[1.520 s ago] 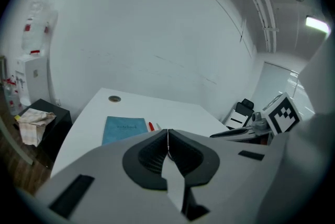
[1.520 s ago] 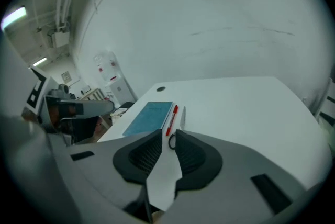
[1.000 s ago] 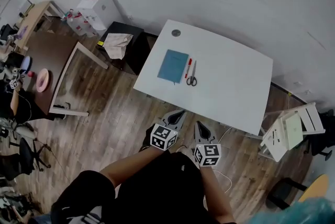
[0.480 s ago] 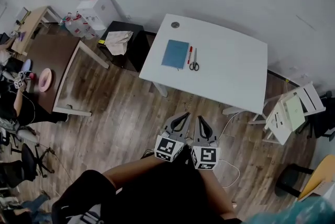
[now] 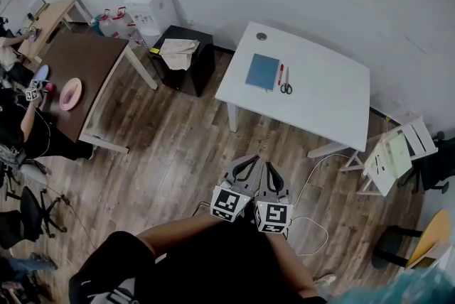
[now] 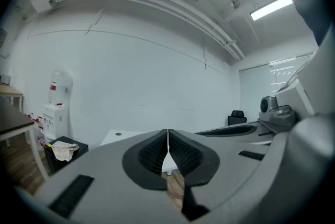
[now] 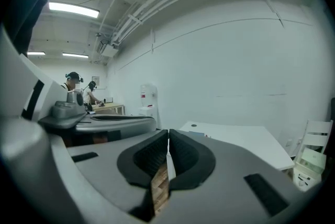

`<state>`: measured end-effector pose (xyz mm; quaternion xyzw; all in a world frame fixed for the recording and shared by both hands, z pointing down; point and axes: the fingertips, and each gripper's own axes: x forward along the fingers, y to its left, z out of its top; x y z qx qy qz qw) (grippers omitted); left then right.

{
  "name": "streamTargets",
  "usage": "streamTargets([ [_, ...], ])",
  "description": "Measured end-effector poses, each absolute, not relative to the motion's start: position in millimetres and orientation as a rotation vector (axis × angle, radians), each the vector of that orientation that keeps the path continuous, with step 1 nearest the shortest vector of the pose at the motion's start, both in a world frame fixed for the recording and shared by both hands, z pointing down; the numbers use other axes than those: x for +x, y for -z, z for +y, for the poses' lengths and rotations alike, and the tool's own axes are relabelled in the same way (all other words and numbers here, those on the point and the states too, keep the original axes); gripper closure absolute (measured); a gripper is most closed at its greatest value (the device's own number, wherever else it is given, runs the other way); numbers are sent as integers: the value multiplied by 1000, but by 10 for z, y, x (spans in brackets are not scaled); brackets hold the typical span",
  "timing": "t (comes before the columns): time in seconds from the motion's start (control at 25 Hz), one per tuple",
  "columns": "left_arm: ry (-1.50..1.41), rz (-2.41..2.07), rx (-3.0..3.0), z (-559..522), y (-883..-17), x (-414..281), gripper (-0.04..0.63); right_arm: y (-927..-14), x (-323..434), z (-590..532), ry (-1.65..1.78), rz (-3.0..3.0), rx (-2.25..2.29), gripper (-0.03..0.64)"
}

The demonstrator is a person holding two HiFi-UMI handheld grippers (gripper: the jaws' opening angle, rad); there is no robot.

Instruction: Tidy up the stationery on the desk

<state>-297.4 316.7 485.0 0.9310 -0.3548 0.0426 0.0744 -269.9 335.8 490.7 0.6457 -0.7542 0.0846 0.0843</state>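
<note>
Head view, looking steeply down: a white desk (image 5: 334,107) stands in the upper right of the frame. The stationery lies in a short row toward its left end. There is a blue notebook (image 5: 263,72), and just right of it what I take to be a slim red pen (image 5: 280,74), though it is small from here, and then scissors (image 5: 286,85). I judge the notebook light and bendy; it lies flat, so it is best pinched at a corner once slid to the desk's rim. The pen looks light and apt to roll, best taken across mid-barrel. The scissors should be stiff and a little heavier, best gripped near the pivot. My left gripper (image 5: 247,166) and right gripper (image 5: 271,175) sit side by side at lower centre, pointing up-frame toward the desk. Both are clenched, pads pressed together, with nothing between them. All three items are well apart from them, across a stretch of wooden floor (image 5: 185,146).
</note>
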Motion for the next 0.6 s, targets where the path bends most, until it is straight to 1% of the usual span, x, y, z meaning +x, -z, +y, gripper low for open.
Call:
streamTargets([
  [0.2, -91, -1048, 2820, 3384, -4770, -3286, 578, -4817, -2944, 3573, -208, -2205, 1993, 581],
  [0.6, -68, -960, 2881, 3817, -4737, -3497, 578, -4756, -3188, 4023, -134, -2149, 2056, 582],
])
